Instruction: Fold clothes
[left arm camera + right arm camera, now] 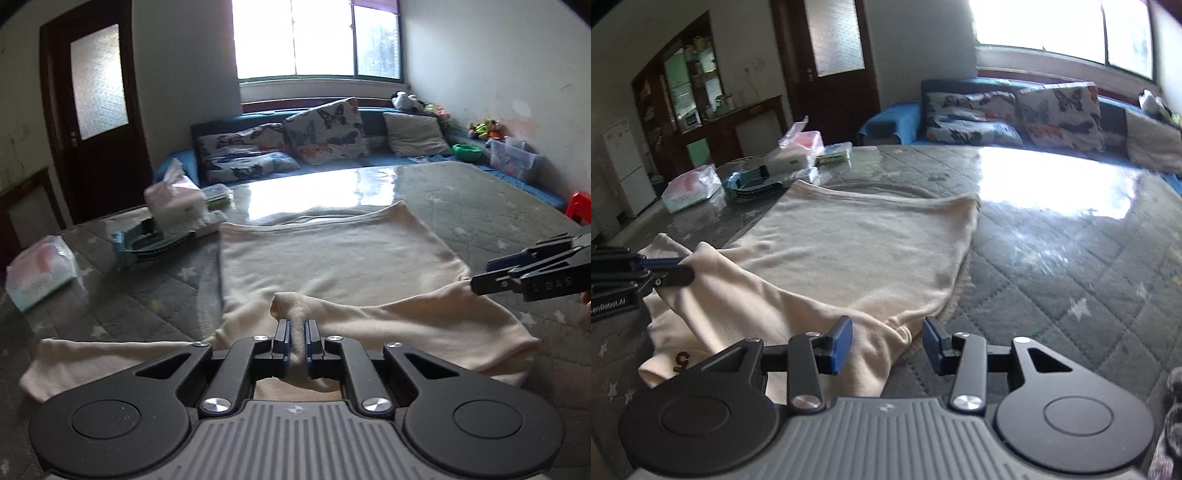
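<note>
Cream garment (332,258) pinched in left gripper (297,332); right gripper (886,345) spread, its collar hidden

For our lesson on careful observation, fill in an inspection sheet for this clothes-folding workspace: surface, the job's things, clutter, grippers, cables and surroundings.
Surface: grey quilted cover with star shapes, with glare from the window.
Job's things: one cream garment lying flat, its near edge bunched up.
Clutter: tissue packs, a blue-green basket and small boxes at the far left of the surface.
Grippers: left gripper shut on a raised fold of the garment; right gripper open, jaws either side of the garment's near corner, not pinching it.
Cables: nothing seen.
Surroundings: blue bench with butterfly cushions, bright window, dark door, toys along the right wall.
</note>
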`<move>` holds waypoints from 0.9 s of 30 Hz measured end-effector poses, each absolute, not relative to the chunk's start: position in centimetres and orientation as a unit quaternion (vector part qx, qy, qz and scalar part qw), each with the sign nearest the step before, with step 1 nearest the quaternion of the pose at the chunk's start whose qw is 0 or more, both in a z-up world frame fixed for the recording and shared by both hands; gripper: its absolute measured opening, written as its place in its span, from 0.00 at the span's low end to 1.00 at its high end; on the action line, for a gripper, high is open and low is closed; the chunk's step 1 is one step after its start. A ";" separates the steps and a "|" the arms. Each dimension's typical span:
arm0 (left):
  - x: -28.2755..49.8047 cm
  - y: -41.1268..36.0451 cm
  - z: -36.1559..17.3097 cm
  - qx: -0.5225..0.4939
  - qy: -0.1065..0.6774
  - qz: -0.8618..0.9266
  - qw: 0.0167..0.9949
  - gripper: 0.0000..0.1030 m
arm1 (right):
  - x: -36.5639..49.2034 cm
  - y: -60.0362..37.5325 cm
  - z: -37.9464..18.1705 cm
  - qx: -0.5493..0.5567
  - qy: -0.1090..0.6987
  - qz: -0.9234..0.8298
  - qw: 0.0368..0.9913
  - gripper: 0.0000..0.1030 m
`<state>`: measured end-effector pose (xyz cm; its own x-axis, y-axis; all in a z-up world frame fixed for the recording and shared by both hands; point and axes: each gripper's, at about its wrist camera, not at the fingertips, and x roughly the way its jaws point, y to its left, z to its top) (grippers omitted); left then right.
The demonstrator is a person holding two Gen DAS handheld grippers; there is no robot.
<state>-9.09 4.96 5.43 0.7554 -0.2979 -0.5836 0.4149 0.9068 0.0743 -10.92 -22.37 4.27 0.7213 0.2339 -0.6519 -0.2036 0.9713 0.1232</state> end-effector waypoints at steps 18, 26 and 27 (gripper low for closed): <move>-8.4 5.4 3.2 0.108 0.336 -0.184 0.917 0.20 | -10.9 -24.8 1.8 0.004 0.363 0.015 0.932 0.68; -8.6 5.4 3.5 0.099 0.332 -0.185 0.920 0.47 | -10.7 -25.5 0.6 0.008 0.355 -0.026 0.934 0.93; -8.6 5.5 3.5 0.096 0.331 -0.185 0.920 0.48 | -10.7 -25.5 0.5 0.009 0.354 -0.030 0.935 0.94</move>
<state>-8.56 5.45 3.52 0.7124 -0.2771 -0.6448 0.4037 0.9133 0.0534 -10.71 -25.53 0.50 0.7472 -0.0499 -0.6628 0.0620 0.9981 -0.0052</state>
